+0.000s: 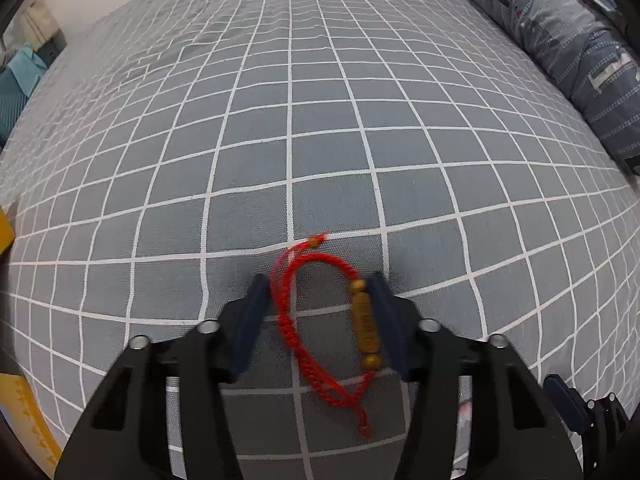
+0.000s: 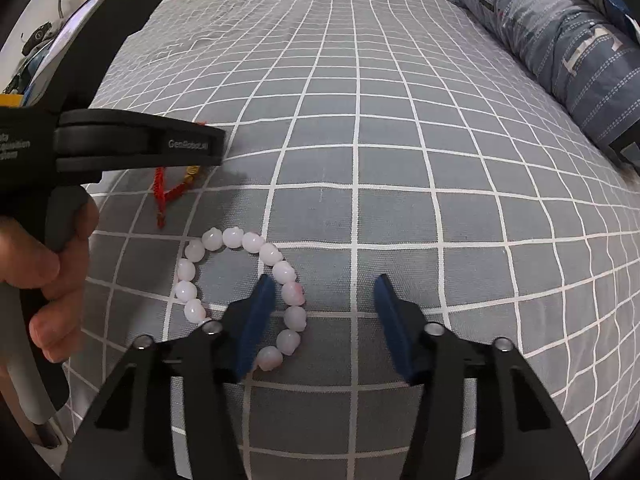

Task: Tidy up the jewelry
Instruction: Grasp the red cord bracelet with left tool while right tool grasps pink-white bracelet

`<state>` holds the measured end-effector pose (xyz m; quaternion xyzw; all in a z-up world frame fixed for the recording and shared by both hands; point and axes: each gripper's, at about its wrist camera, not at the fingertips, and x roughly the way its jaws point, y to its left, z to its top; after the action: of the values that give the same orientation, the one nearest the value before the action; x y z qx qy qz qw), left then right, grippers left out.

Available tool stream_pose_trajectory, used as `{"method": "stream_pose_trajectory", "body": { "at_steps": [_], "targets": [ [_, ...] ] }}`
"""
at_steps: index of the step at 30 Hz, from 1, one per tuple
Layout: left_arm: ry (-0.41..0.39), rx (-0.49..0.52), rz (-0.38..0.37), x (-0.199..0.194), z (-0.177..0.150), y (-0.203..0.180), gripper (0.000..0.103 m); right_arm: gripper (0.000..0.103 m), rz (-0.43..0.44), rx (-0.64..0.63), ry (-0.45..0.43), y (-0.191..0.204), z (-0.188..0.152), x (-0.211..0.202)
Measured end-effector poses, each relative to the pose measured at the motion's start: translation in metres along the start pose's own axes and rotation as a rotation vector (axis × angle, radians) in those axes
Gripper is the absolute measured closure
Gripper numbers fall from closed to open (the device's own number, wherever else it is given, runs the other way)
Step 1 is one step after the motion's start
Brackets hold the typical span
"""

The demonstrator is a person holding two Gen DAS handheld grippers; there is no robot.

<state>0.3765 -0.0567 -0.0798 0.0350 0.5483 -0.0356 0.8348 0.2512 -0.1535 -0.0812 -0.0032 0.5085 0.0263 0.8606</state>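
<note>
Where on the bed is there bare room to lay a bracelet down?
Bare checked sheet stretches ahead of both tongs up to the blue pillow on the right, and right of the right tongs. Crowded: near left, where the pink bead bracelet and red cord bracelet, between the left tongs, lie.

A bedroom: checked bedsheet (image 1: pixel 320 120), rolled quilt (image 2: pixel 560 32) alongside

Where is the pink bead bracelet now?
In the right wrist view, the pink bead bracelet lies on the checked sheet, around the right gripper's left fingertip.
</note>
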Motion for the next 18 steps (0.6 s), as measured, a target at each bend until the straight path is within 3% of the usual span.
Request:
{"method": "stream_pose_trajectory", "body": {
  "at_steps": [3, 5, 6, 10, 18],
  "targets": [
    [0.002, -0.001, -0.009, -0.002, -0.001, 0.003, 0.071, 0.067, -0.003, 0.002, 0.004, 0.0, -0.001, -0.001],
    [0.002, 0.001, -0.014, -0.002, -0.001, 0.004, 0.088, 0.072, -0.009, 0.005, 0.012, 0.0, -0.002, -0.001],
    [0.001, -0.002, -0.015, -0.003, -0.001, 0.005, 0.091, 0.073, -0.009, 0.012, 0.017, -0.001, -0.002, -0.001],
    [-0.006, -0.013, -0.021, -0.004, -0.001, 0.008, 0.093, 0.093, -0.008, 0.014, 0.025, -0.004, 0.002, -0.002],
    [-0.01, -0.025, -0.03, -0.012, -0.003, 0.008, 0.094, 0.093, 0.009, 0.033, -0.003, -0.005, 0.003, -0.011]
  ]
}}
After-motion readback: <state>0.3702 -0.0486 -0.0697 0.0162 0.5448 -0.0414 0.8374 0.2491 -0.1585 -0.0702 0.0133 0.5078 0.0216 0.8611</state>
